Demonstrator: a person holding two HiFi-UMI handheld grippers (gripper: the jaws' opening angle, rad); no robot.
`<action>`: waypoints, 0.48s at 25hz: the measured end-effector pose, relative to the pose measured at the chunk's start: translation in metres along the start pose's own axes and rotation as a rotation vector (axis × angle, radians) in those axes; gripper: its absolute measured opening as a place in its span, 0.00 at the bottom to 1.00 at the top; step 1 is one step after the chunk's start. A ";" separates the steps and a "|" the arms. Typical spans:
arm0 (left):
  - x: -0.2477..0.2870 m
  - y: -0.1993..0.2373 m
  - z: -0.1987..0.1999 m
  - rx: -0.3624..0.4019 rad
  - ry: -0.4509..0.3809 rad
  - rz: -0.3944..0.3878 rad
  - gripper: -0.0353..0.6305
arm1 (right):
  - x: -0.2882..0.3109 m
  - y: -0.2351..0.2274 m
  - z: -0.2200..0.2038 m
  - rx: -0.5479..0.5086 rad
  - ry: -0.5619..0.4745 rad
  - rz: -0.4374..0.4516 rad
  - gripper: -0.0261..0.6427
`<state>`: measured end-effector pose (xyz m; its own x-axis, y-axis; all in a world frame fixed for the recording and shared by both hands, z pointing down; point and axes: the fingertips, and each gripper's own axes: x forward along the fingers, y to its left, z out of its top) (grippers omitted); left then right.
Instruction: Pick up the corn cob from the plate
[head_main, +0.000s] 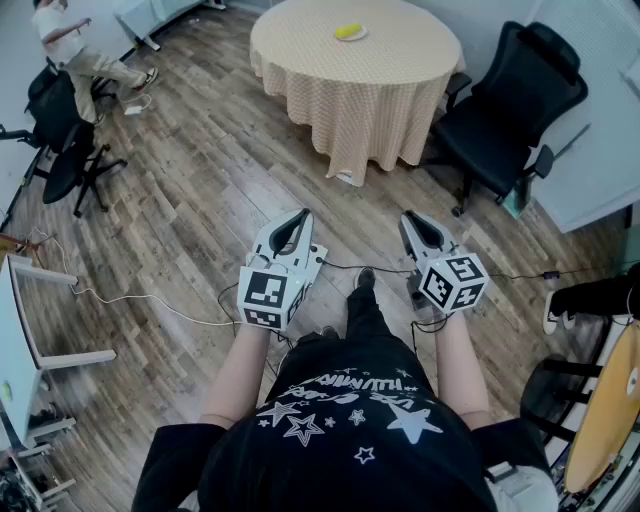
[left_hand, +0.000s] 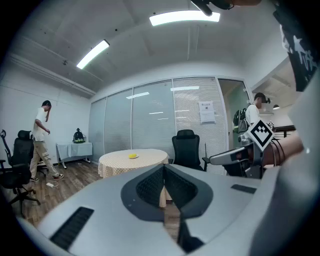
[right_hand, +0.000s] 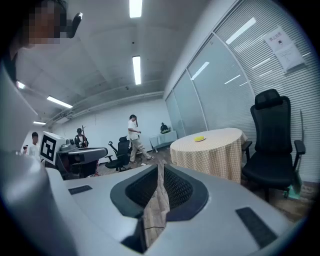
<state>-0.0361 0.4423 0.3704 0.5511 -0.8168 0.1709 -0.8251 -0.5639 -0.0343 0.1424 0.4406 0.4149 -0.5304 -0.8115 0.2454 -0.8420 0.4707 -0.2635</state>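
The short, bright yellow corn cob (head_main: 347, 31) lay on a small white plate (head_main: 362, 35), on the far part of the round surface with a beige checked cloth (head_main: 320, 70). It was too far away to show its grains. Both grippers hung over the brown wooden floor (head_main: 200, 190), well apart from that surface. The left gripper (head_main: 298, 220) was clenched, with nothing between its jaws. The right gripper (head_main: 413, 222) was closed and empty too.
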 end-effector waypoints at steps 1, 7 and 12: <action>0.000 0.001 0.000 0.000 -0.003 0.003 0.07 | 0.001 0.002 0.000 -0.003 -0.001 0.003 0.12; 0.001 0.010 -0.001 -0.012 -0.015 0.029 0.07 | 0.008 0.006 0.004 -0.018 -0.011 0.015 0.12; 0.000 0.009 0.000 -0.017 -0.021 0.028 0.07 | 0.009 0.008 0.005 -0.016 -0.006 0.019 0.12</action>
<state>-0.0436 0.4375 0.3701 0.5299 -0.8348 0.1494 -0.8423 -0.5386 -0.0220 0.1310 0.4353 0.4103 -0.5458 -0.8045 0.2344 -0.8333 0.4916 -0.2531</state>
